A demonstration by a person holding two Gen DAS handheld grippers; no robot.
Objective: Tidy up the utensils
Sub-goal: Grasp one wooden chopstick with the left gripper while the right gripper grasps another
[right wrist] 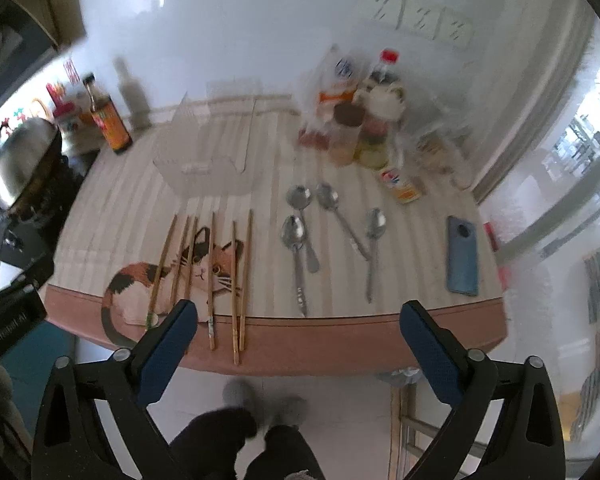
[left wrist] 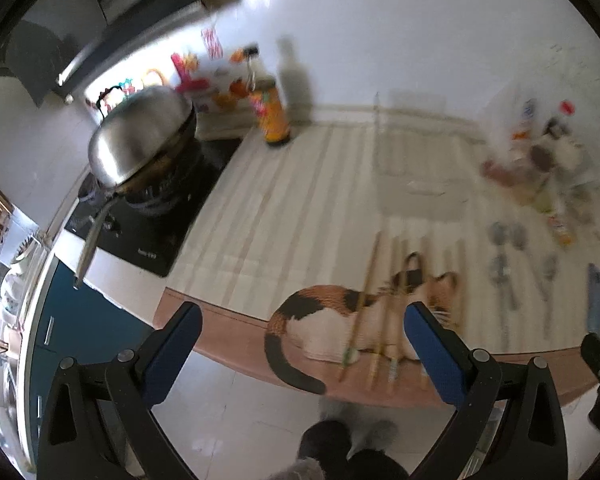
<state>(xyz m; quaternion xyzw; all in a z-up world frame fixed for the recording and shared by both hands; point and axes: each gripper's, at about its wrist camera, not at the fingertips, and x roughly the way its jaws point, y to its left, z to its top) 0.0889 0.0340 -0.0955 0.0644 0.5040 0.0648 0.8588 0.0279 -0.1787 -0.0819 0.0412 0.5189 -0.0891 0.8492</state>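
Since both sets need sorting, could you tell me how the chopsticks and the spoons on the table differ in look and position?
The chopsticks are thin, straight, brownish sticks; the spoons are shiny metal with rounded bowls. The chopsticks lie over the cat picture on the left of the table, their near ends past its edge; the spoons lie further right, fully on the striped cloth. Both lie flat, untouched, pointing roughly away from the open right gripper.

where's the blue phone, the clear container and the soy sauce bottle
blue phone (right wrist: 463, 256): right wrist view, middle of its back.
clear container (right wrist: 204, 168): right wrist view, its front wall.
soy sauce bottle (right wrist: 111, 122): right wrist view, on the label of its body.
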